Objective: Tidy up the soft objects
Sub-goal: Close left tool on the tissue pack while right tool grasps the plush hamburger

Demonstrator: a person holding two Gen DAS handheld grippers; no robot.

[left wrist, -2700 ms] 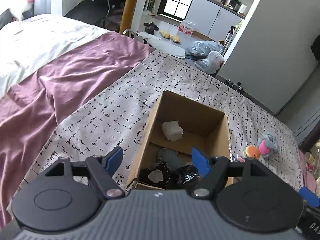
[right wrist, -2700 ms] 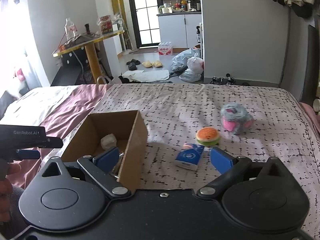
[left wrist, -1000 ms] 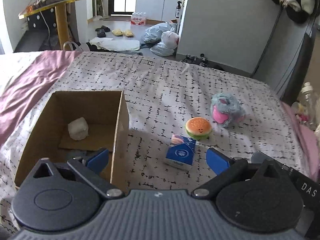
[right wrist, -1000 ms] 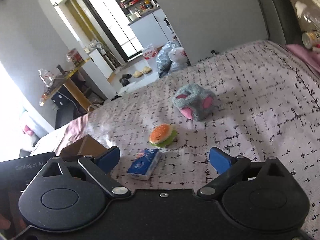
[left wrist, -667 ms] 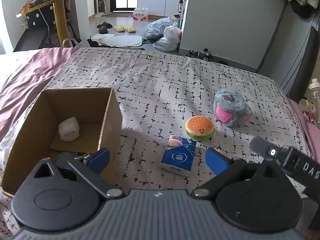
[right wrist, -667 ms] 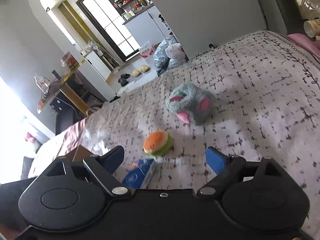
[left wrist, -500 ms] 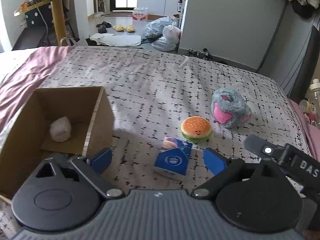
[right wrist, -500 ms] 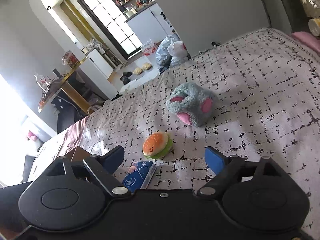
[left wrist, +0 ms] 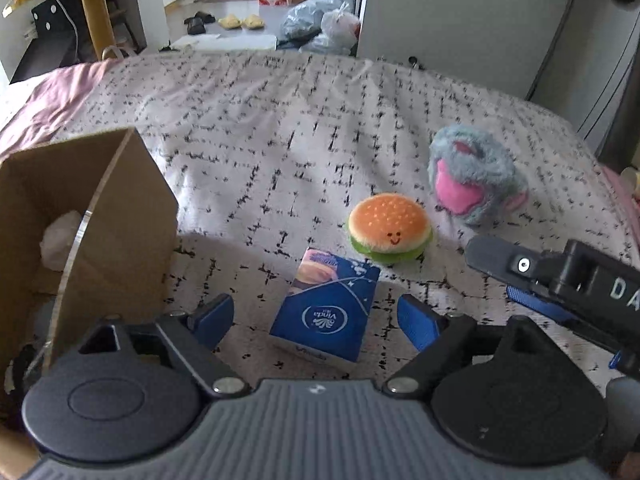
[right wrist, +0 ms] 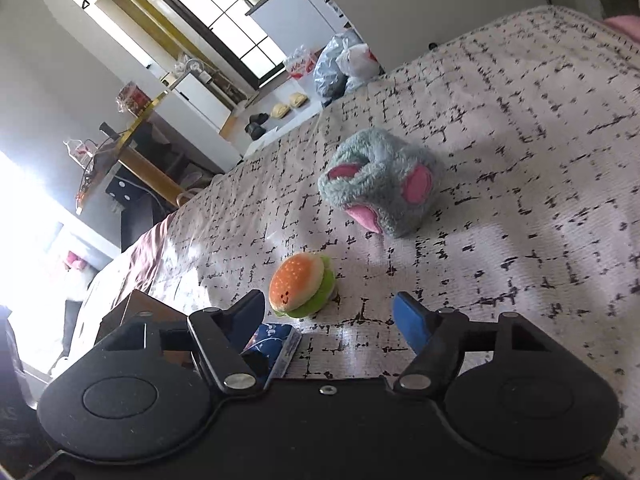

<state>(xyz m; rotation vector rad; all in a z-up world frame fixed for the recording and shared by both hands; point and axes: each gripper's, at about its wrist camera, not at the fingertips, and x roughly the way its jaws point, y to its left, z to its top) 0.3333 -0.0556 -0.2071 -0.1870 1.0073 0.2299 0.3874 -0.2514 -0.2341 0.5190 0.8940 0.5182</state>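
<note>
On the bed's patterned cover (left wrist: 280, 128), a blue tissue pack (left wrist: 326, 310) printed "Vinda" lies between the parted, just-closing jaws of the left gripper (left wrist: 316, 316), pads clear of it. Just beyond sits a smiling burger plush (left wrist: 390, 226), then a grey-pink plush (left wrist: 476, 176) nearer the right edge. The cardboard box (left wrist: 116, 216) stands at the left, a white lump (left wrist: 60, 236) inside. The right gripper (right wrist: 330, 312), lettered "DA", is empty, its jaws apart and narrowing, in front of the burger.
</note>
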